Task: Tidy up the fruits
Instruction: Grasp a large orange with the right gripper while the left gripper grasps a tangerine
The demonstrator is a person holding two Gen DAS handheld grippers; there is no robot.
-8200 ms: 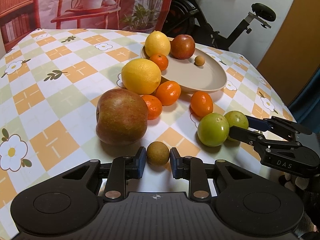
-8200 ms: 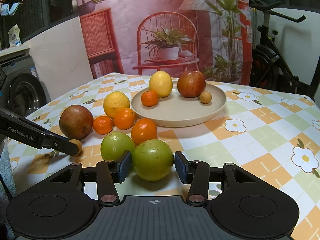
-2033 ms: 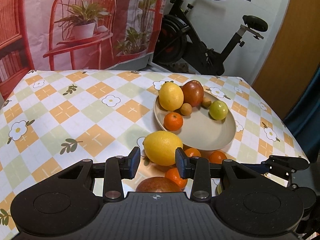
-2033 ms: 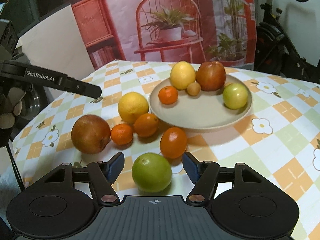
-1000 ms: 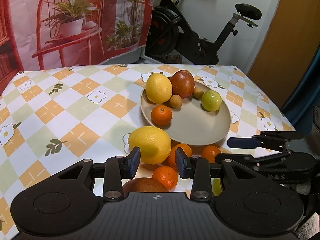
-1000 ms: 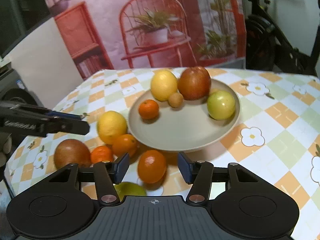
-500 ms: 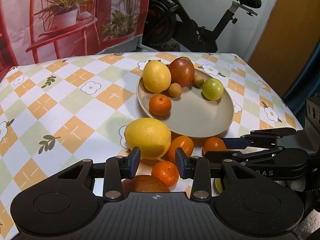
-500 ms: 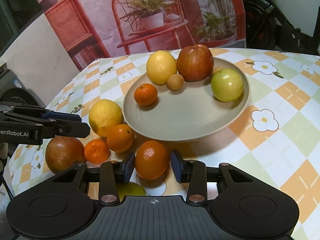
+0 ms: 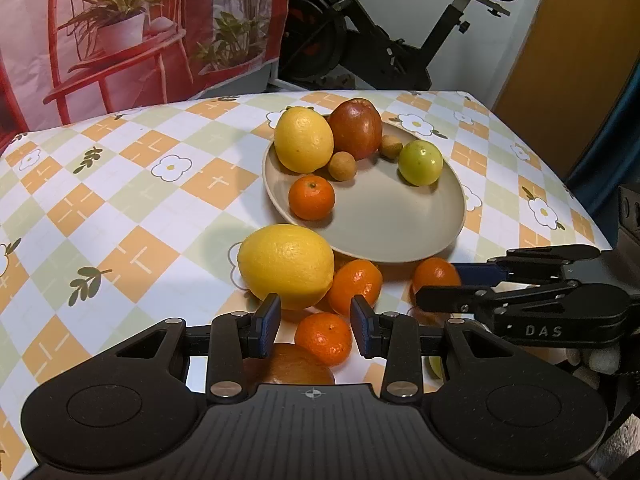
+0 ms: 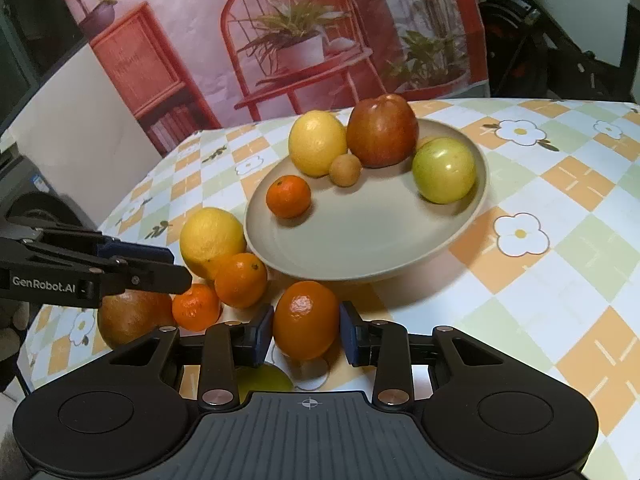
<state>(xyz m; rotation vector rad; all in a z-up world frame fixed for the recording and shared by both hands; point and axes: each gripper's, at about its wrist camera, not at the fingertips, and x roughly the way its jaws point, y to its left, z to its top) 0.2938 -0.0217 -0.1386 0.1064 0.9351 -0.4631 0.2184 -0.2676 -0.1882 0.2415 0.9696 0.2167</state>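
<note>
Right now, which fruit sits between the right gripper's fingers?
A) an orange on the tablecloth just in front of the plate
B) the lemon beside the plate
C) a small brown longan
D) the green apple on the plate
A: in the right wrist view the right gripper has its pads against an orange on the tablecloth, just short of the plate.

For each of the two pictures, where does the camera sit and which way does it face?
Left wrist: behind the left gripper, above the table's near edge, facing the plate; right gripper enters at right.
Right wrist: behind the right gripper, whose pads flank an orange; left gripper enters at left.
Both share the plate and its fruit.
</note>
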